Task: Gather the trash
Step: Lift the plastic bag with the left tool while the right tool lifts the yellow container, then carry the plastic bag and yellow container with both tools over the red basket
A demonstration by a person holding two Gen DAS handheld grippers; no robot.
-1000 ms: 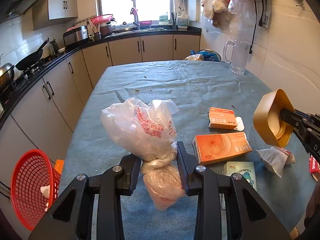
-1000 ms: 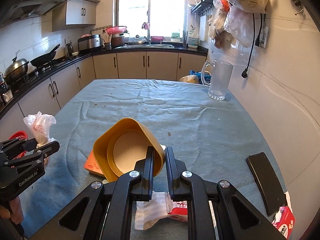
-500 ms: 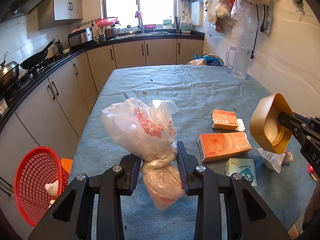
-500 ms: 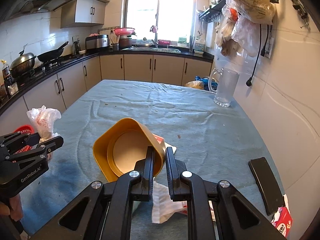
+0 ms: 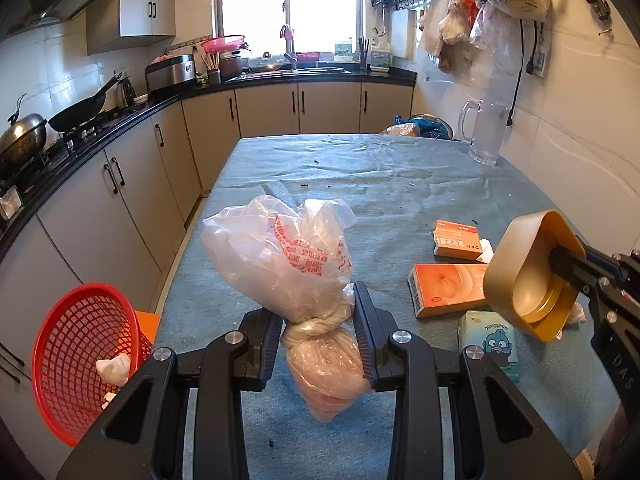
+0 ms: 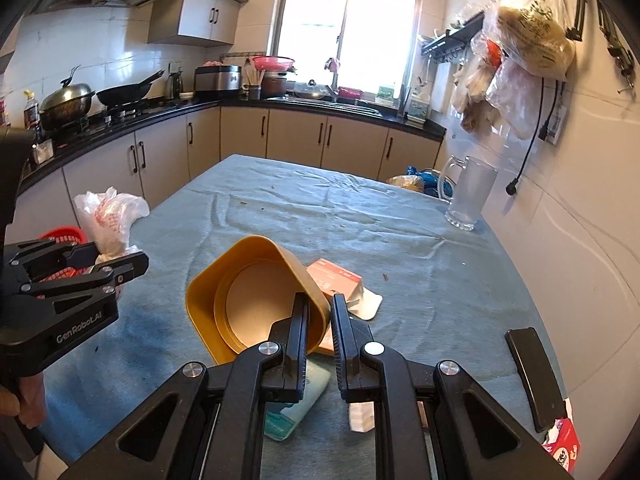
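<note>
My left gripper is shut on the knot of a clear plastic bag with red print, held above the blue-covered table. The bag's pinkish lower part hangs below the pads. A red mesh basket with white scraps in it stands below the table's left edge. My right gripper is shut on the rim of a yellow bowl, tilted with its open side toward the camera, above the boxes. From the right wrist the left gripper and the bag show at the left.
Two orange boxes, a teal tissue pack and a white wrapper lie on the table. A glass jug stands far right. A black slab and a red packet lie near right. Cabinets line the left.
My right gripper has carried the yellow bowl leftward over the boxes, closer to the left gripper, and rolled a little. The left gripper keeps the bag and has shifted slightly.
</note>
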